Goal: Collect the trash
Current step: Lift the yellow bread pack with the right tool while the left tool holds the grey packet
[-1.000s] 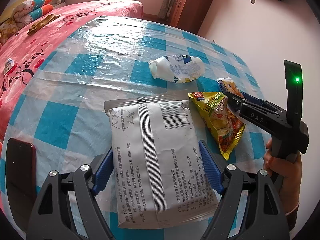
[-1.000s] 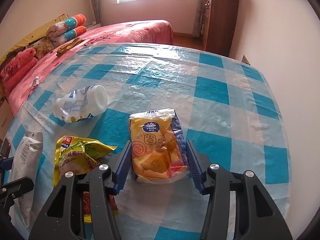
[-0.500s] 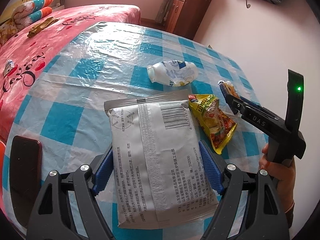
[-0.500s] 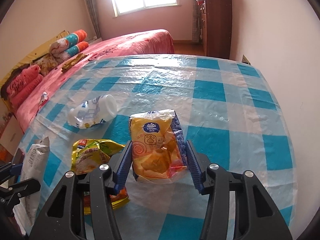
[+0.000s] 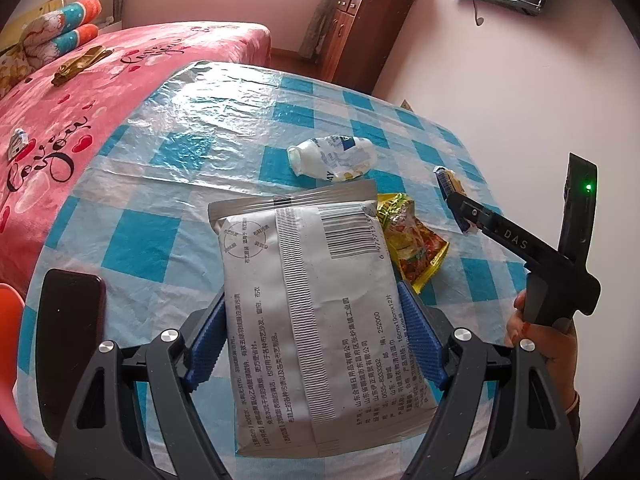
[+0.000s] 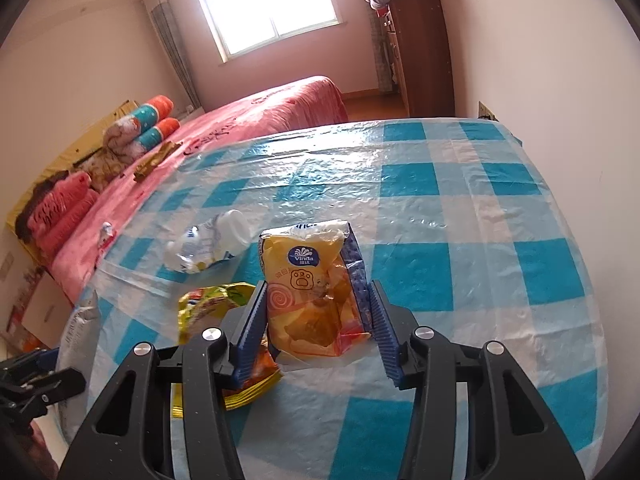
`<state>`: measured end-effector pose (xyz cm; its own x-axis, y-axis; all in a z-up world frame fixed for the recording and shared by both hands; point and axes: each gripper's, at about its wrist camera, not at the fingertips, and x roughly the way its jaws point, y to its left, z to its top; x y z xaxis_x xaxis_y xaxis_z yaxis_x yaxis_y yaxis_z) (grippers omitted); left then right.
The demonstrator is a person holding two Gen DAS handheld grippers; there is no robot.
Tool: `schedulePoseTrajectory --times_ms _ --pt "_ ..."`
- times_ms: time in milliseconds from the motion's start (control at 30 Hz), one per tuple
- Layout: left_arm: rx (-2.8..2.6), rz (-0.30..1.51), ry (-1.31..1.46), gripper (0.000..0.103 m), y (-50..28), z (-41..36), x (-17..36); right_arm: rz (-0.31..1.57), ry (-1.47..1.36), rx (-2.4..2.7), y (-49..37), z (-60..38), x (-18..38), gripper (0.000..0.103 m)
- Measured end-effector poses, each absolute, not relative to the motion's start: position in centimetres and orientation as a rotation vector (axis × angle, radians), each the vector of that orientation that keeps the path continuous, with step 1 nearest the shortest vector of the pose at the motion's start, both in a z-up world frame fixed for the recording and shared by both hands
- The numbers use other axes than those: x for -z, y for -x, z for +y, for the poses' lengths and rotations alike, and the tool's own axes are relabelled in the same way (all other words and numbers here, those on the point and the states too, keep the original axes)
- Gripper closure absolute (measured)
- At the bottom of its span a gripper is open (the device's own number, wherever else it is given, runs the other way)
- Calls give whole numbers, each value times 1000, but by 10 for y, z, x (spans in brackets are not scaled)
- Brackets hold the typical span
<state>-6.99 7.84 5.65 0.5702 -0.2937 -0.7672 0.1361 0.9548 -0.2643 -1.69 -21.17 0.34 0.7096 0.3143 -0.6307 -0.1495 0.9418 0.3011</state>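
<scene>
My left gripper [image 5: 316, 340] is shut on a large grey-white wipes packet [image 5: 312, 300] and holds it above the table. My right gripper [image 6: 318, 328] is shut on an orange Vinda tissue pack [image 6: 310, 292], also lifted; this gripper also shows in the left wrist view [image 5: 452, 200]. A yellow snack wrapper [image 5: 412, 244] lies on the blue-checked tablecloth [image 5: 192, 152]; it also shows in the right wrist view [image 6: 208, 304]. A crushed white plastic bottle [image 5: 336, 156] lies farther back; the right wrist view [image 6: 208, 244] shows it too.
A dark phone [image 5: 68, 340] lies at the table's near left edge. A pink bed [image 5: 80, 80] runs along the left side. A wooden cabinet [image 5: 360, 36] stands at the far wall. The wall [image 5: 520, 100] is close on the right.
Both grippers have risen and pulled back with their packets, so the table looks lower and farther. The snack wrapper and bottle have stayed where they were.
</scene>
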Motion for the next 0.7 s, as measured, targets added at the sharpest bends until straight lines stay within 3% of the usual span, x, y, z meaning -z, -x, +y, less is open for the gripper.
schedulePoseTrajectory --times_ms 700 --pt "330 894 191 23 102 99 -68 748 -235 -298 61 -172 -11 53"
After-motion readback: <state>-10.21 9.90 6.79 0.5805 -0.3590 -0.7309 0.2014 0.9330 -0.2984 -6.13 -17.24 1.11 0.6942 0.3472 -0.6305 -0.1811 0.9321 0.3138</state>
